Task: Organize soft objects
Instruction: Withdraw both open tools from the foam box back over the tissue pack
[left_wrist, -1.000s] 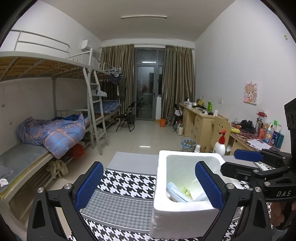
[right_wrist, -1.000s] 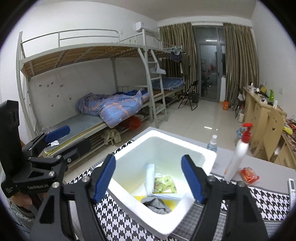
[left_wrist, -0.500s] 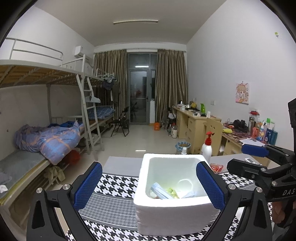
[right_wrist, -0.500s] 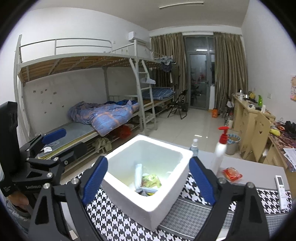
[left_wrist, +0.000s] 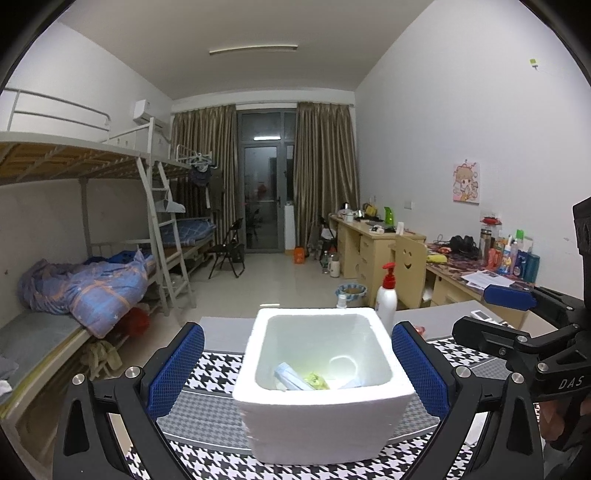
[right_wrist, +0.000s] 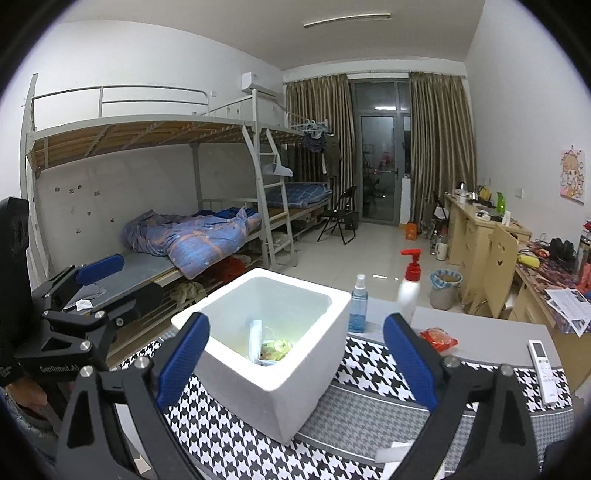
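A white foam box stands on the houndstooth cloth, and the right wrist view shows it too. Inside lie a pale blue packet, a yellow-green packet and some white wrapping. My left gripper is open and hangs in front of the box, touching nothing. My right gripper is still opening; its pads stand clear of the box walls with nothing gripped. Each gripper shows at the edge of the other's view: the right gripper, the left gripper.
Behind the box stand a white pump bottle with a red top and a blue spray bottle. A red packet and a white remote lie on the table to the right. Bunk beds line the left wall, desks the right.
Both grippers have drawn back from the foam box, which now sits lower and farther off in both views. The right jaws have spread wider.
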